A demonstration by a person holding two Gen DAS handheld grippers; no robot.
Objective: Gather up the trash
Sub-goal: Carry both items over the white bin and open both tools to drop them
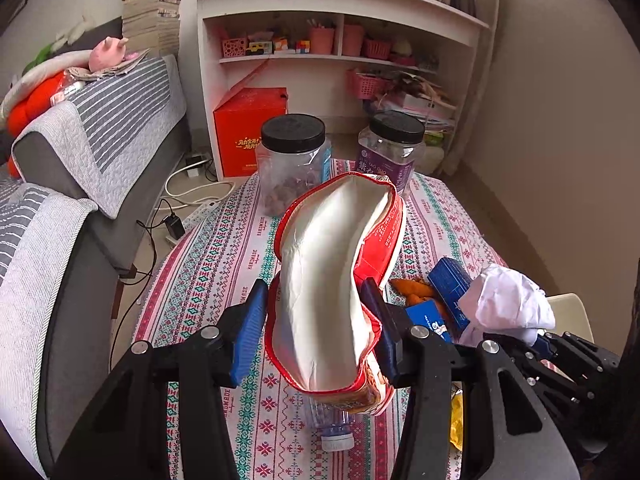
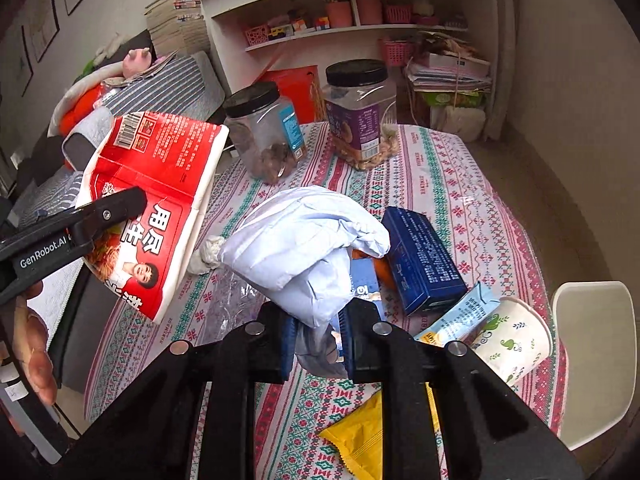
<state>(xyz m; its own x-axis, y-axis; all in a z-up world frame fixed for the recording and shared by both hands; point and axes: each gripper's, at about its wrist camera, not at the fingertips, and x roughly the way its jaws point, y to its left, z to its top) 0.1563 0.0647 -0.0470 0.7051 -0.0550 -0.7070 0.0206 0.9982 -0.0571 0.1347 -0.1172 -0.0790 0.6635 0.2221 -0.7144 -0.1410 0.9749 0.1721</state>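
Plainly, from my left wrist view, my left gripper (image 1: 316,316) pinches the red noodle tub (image 1: 336,280) across its soft paper wall, one blue pad on either side, the rim squashed from a circle into a long oval with the pale lining facing me; it is light, thin, easily creased, so I judge a moderate squeeze near the rim is enough and harder would only crumple it. Under the tub a clear plastic bottle (image 1: 334,426) lies on the patterned tablecloth (image 1: 224,264), smooth and likely slippery, best taken across its body. Off to my right, a crumpled white wad (image 1: 506,300) sits up in my other tool. Turning to my right wrist view, my right gripper (image 2: 314,344) is clamped tight on that crumpled paper wad (image 2: 304,248), pale, soft, springy, nearly weightless, held by its lower fold just ahead of the pads and clear of the cloth. Beyond it lies a stiff blue carton (image 2: 422,258) with sharp edges; to the right a printed paper cup (image 2: 514,344) on its side, crushable; beneath my jaws a glossy yellow wrapper (image 2: 362,438), flat and hard to pinch.
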